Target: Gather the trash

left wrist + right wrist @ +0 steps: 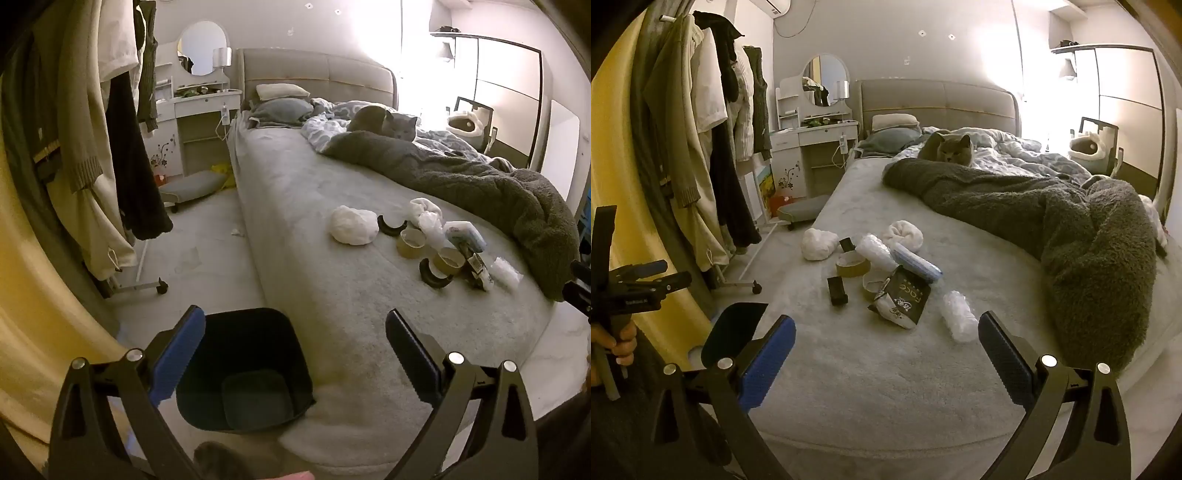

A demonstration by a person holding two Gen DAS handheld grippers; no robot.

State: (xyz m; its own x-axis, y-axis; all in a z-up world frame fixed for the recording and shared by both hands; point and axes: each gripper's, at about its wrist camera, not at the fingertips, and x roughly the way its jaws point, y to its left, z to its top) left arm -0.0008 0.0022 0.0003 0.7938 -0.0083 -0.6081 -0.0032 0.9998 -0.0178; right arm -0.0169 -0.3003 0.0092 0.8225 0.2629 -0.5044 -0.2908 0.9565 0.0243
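1. Trash is seen clustered on the grey plush bed cover (886,369), towards the near left part of the bed.
2. Two brown cardboard tape cores are counted: one farther (411,242) and one nearer (448,261).
3. Two black curved plastic pieces are counted in the left wrist view, one beside the far core (390,224) and one touching the near core (435,275).
4. Two crumpled white paper wads are seen: a large one at the left edge of the cluster (819,243) and a smaller one farther back (904,232).
5. Two rolls of clear bubble wrap are counted, one in the middle (873,254) and one nearest on the right (959,320).
6. One black printed foil pouch (903,301) is shown torn and creased, and one white and blue tissue packet (916,263) lies just behind it.
7. One dark plastic waste bin (245,369) stands on the floor against the near left side of the bed, with nothing visible inside it.
8. The left gripper (295,356) is held with fingers wide apart above the bin, gripping nothing.
9. The right gripper (886,360) is held likewise spread over the cover, near the cluster, gripping nothing.
10. One grey cat (947,149) is seen lying at the far end, behind a dark grey fleece blanket (1071,229).
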